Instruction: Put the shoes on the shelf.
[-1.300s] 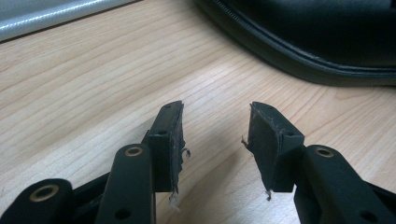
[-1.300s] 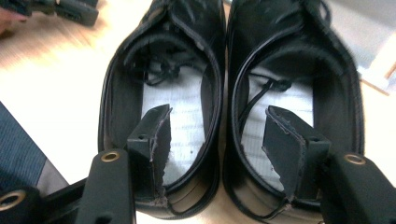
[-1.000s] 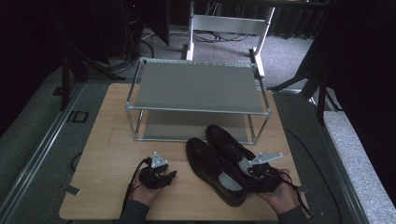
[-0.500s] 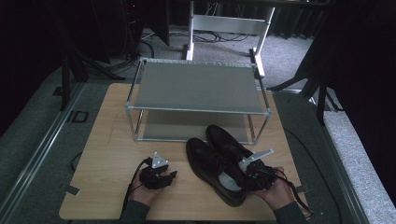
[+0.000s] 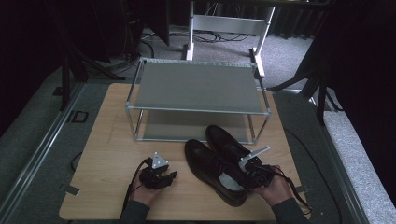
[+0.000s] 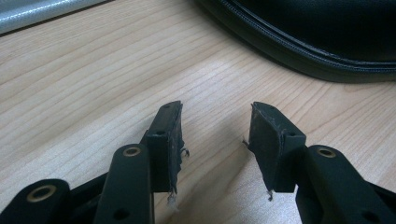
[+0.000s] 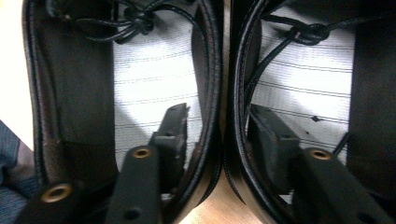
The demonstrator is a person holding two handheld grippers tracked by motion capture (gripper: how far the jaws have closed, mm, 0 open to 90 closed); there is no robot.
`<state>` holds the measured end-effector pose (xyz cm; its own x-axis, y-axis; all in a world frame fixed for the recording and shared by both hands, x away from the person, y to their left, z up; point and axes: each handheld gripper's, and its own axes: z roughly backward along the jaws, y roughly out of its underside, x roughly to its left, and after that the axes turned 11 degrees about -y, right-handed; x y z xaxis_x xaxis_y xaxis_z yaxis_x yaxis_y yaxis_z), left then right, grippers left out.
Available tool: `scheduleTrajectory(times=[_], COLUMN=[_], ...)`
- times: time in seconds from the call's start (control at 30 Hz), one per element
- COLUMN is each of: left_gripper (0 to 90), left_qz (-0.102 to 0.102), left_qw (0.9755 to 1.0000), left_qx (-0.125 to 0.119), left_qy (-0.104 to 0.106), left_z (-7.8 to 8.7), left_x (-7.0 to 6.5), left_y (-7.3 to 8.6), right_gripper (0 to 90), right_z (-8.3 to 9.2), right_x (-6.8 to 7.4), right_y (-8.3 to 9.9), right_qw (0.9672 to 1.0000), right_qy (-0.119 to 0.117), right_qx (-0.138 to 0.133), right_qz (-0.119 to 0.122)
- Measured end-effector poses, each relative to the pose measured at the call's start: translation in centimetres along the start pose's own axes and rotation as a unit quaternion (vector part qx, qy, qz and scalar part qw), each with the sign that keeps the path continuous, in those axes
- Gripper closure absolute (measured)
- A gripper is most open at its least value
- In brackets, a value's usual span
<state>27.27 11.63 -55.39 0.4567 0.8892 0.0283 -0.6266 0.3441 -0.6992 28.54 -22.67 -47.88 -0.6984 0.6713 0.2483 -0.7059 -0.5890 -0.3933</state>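
Since a second ago, the right gripper (image 5: 246, 169) has slid leftward in the high view, from the lower right edge of the shoes (image 5: 219, 163) to over their heel openings; the left gripper (image 5: 163, 176) has stayed where it was.

High view: the pair of black shoes lies side by side at lower centre of the frame, toes pointing toward the rack (image 5: 198, 88), which stands in the upper middle of the table (image 5: 107, 140). Both shelves of the rack are bare. The left gripper rests low on the wood at lower left of the shoes, apart from them.

Left gripper view: its jaws stand spread with nothing between them, just above the tabletop. A shoe's black side (image 6: 317, 42) crosses the upper right of the frame, near but not touched.

Right gripper view: one jaw reaches down into each shoe, over the pale insoles (image 7: 154, 74), and the two adjoining inner walls (image 7: 224, 116) rise between the jaws. The jaws are parted around those walls; whether they already press on the leather I cannot tell.

By my reading, the work is at its start: the pair is being taken up by its inner walls, and the lift and the placing on a shelf are both left to do.
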Motion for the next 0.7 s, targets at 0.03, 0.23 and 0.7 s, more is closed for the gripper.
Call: scheduleTrajectory(times=[0.03, 0.23, 0.7], left_gripper=[54.4, 54.3, 53.8], left_qz=[0.001, 0.000, 0.002], left_qw=[1.0000, 1.0000, 1.0000], left_qx=[0.000, -0.001, -0.004], left_qy=[0.000, 0.000, 0.002], left_z=[-0.01, 0.00, -0.08], left_x=[-0.01, -0.02, -0.07], left_y=[0.00, 0.02, 0.02], right_gripper=[63.3, 73.8, 80.2], right_z=[-0.01, -0.13, 0.13], right_x=[-0.01, -0.22, -0.45], right_y=[-0.07, -0.28, 0.24], right_qw=[1.0000, 1.0000, 0.9989], right_qy=[-0.003, -0.009, 0.000], right_qx=[0.000, 0.000, -0.044], right_qz=[0.001, -0.002, -0.013])
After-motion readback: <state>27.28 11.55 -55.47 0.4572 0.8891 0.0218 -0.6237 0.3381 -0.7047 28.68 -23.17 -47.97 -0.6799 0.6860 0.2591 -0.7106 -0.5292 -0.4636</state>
